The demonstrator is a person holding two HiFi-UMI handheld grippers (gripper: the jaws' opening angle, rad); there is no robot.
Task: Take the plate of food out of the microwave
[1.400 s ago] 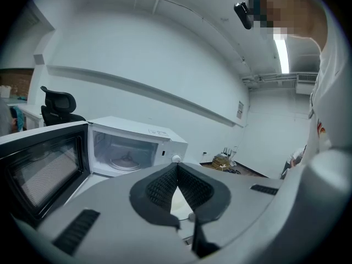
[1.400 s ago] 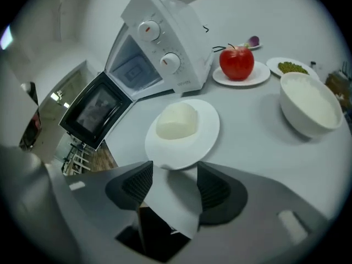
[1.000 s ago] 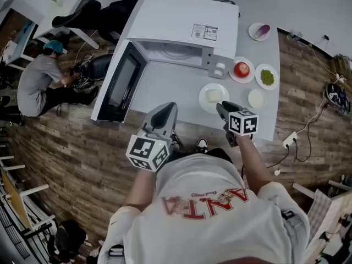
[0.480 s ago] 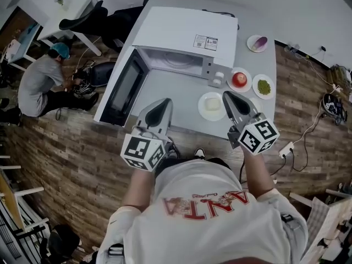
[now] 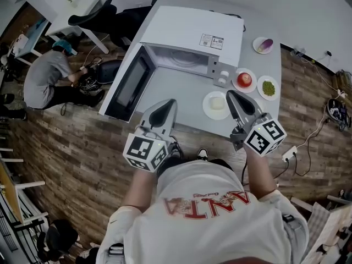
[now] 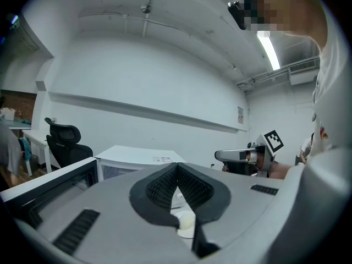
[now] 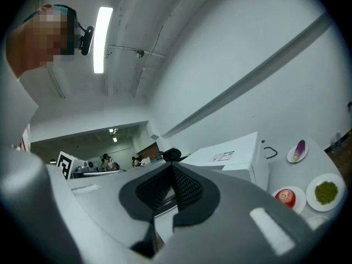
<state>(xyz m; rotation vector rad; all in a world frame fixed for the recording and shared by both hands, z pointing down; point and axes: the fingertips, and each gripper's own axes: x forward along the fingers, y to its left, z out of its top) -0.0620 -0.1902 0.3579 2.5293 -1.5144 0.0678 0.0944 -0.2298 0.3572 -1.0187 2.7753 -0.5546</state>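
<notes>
Plate of food [image 5: 215, 104] out near the table's [image 5: 176, 84] front edge.
Left gripper [image 5: 171, 103] and right gripper [image 5: 230, 94] pinched closed, empty; food too blurry to name.

One microwave [image 5: 190, 29], four plates [image 5: 207, 105] [image 5: 237, 76] [image 5: 268, 97] [image 5: 257, 47], two grippers [image 5: 170, 104] [image 5: 230, 94]

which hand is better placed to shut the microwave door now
Left, probably. The left gripper hangs just in front of the open microwave door; the right gripper is off by the plate of food on the table. Both are shut, holding nothing.
</notes>
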